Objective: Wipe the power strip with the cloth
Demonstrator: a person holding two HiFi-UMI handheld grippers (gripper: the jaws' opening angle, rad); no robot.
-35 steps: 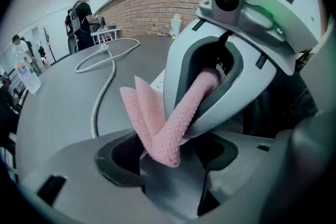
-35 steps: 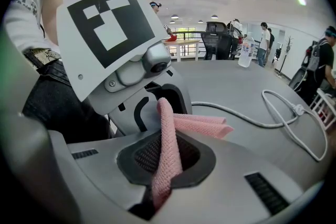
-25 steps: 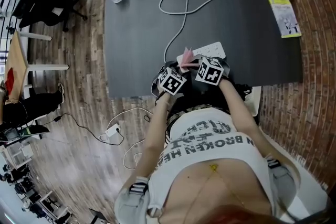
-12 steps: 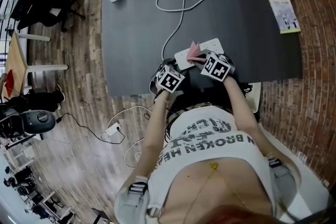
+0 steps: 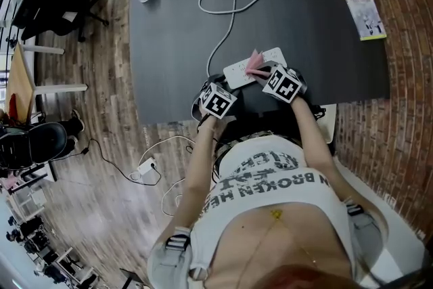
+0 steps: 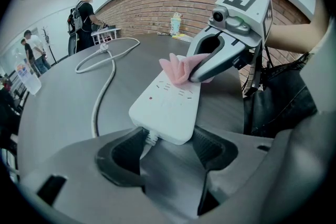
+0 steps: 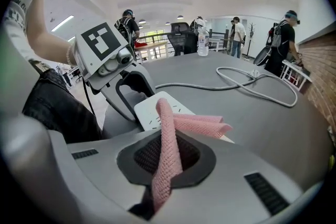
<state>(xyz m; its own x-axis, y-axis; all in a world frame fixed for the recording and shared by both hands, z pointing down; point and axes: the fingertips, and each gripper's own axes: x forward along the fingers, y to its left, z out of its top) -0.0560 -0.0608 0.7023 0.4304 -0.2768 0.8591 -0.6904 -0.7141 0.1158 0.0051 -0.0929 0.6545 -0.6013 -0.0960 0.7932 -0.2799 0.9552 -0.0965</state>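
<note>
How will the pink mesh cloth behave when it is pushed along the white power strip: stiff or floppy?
Probably floppy: the pink mesh cloth folds over where the right gripper pinches it, its free ends resting on the white power strip. It looks thin and light, so it may bunch up rather than slide flat.

Head view: right gripper [image 5: 264,72] covers part of power strip [image 5: 237,70] and most of cloth [image 5: 254,61]. Booklet [image 5: 364,12] print too small to read. Left gripper view: left gripper [image 6: 167,145] jaws hide power strip's near corners. Right gripper view: cloth's lower end vanishes between jaws.
</note>
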